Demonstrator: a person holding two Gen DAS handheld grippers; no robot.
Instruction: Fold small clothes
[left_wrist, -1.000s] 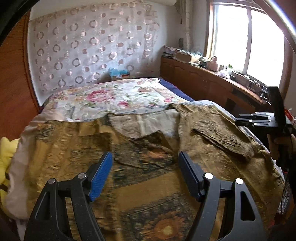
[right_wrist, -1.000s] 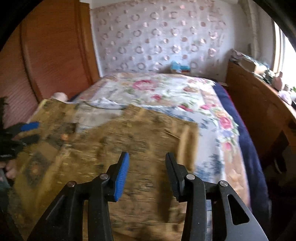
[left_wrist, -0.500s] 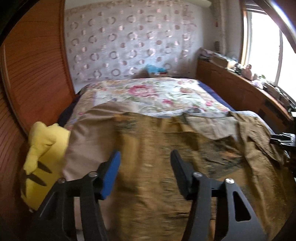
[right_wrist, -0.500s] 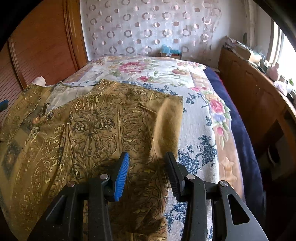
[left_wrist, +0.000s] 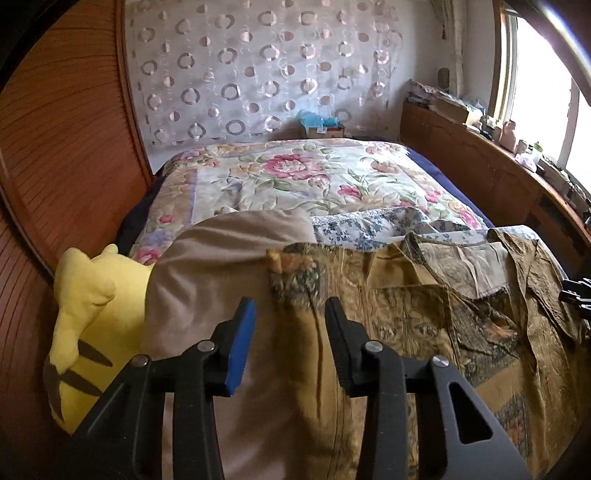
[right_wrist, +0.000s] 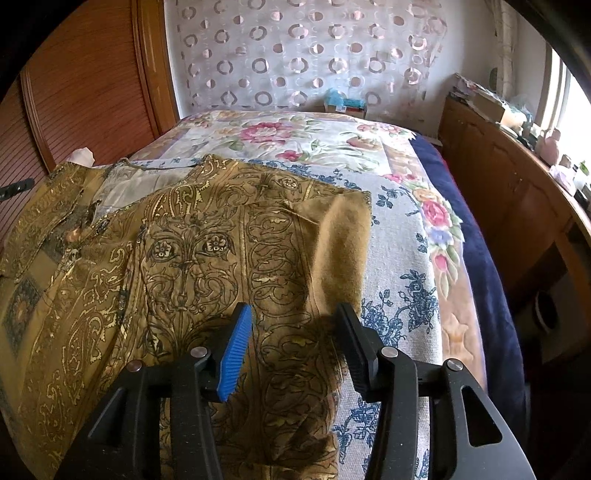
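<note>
garment: a gold-brown patterned top (right_wrist: 207, 258) lies spread on the bed (right_wrist: 402, 266), at its near end, on the blue-flowered sheet; the pink-flowered quilt lies beyond it toward the far wall.
landmark: the garment's neckline (right_wrist: 147, 177), with the pale lining showing inside it; every place below is told from it.
left side: to the left of the neckline, a beige lining panel (left_wrist: 221, 266) lies turned over, next to a yellow plush toy (left_wrist: 92, 317).
right side: to the right of the neckline, a plain mustard flap (right_wrist: 343, 251) lies folded over the printed front.
left tool: the left tool (left_wrist: 290, 328) has just been narrowing its jaws; they stand apart over the seam between lining and gold cloth, and I cannot tell that the pads press on any cloth.
right tool: the right tool (right_wrist: 293, 332) has just been widening its jaws; released, above the lower front on the right side, nothing pinched.
handling: judged light, soft and limp, with a possibly slick lining; it should drape and crease easily and slide on the sheet.
where to hold: probably 2 points along 1 side edge below the neckline, pinching both layers at the seam, so the panel folds over flat.
risk: a pinch that takes 1 layer alone would likely drag the lining loose.
</note>
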